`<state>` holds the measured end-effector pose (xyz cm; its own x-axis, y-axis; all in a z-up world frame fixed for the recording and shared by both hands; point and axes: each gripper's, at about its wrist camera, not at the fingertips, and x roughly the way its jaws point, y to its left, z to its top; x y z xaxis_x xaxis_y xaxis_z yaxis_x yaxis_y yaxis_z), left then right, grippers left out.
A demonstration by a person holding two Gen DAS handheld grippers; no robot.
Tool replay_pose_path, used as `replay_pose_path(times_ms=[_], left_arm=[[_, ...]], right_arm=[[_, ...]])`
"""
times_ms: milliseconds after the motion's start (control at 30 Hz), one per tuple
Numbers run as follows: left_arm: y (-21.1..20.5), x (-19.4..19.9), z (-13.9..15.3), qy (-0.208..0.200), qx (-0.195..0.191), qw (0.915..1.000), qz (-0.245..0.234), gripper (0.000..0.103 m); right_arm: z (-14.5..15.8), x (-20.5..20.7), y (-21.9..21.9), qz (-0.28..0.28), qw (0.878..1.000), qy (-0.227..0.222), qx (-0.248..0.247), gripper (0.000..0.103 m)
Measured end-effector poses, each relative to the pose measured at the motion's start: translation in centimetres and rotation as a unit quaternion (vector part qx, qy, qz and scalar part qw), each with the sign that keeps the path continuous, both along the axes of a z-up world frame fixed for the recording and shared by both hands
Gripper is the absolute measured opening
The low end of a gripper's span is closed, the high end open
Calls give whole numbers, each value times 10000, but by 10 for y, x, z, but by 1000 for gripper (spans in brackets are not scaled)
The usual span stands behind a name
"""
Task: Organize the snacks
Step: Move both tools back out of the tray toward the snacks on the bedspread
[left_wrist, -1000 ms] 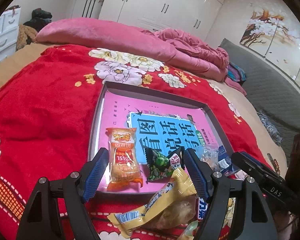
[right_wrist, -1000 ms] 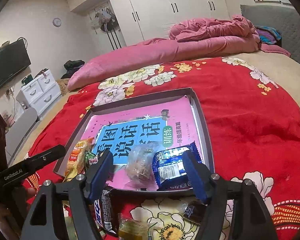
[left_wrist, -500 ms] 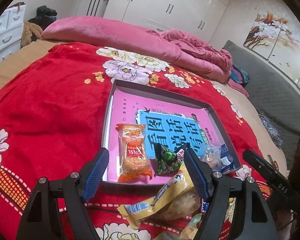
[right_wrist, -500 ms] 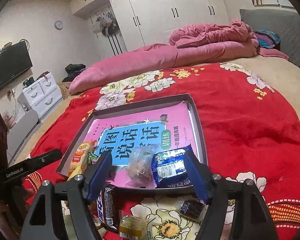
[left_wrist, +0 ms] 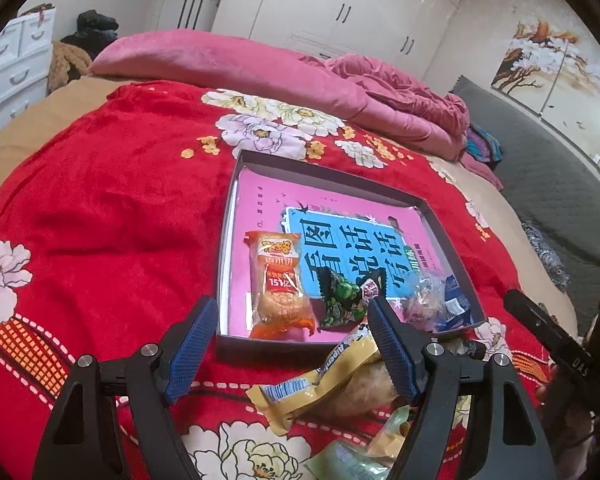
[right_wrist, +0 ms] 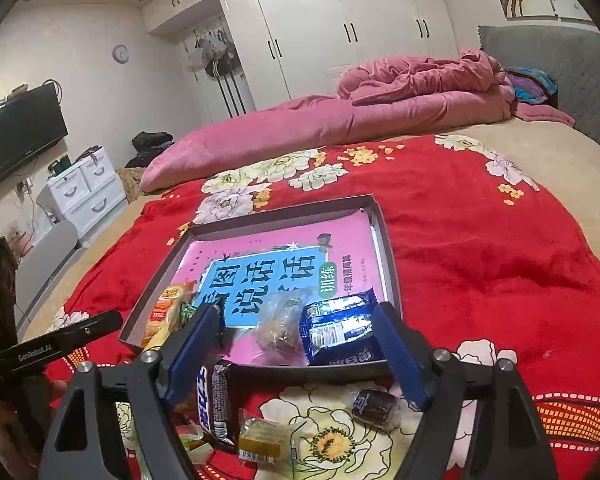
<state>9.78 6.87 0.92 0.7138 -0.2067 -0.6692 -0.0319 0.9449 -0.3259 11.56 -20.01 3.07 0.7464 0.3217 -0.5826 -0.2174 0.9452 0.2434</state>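
Right wrist: right hand-held gripper [right_wrist: 298, 350] opening, empty, over tray [right_wrist: 388, 240] near edge; left hand-held gripper [left_wrist: 290, 346] spread.

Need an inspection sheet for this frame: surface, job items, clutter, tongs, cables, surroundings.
Surface: red floral blanket on a bed.
Job's things: tray holds a pink book, orange pack, green pack, clear pack and blue pack. Outside it, near edge: yellow pack, dark bar, brown pack, yellowish pack.
Clutter: nothing seen.
Tongs: left tongs open, empty; right tongs opening, pressing on nothing.
Cables: wires near TV.
Surroundings: pink quilt, wardrobe, drawers.
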Motion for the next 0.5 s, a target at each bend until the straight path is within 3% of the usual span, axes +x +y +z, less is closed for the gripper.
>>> replay_pose_path(times_ms=[500], left_arm=[[1,-5,-9,375,257,9990,13,78]], right_arm=[[-1,-4,8,144,9998,-14,-160,83]])
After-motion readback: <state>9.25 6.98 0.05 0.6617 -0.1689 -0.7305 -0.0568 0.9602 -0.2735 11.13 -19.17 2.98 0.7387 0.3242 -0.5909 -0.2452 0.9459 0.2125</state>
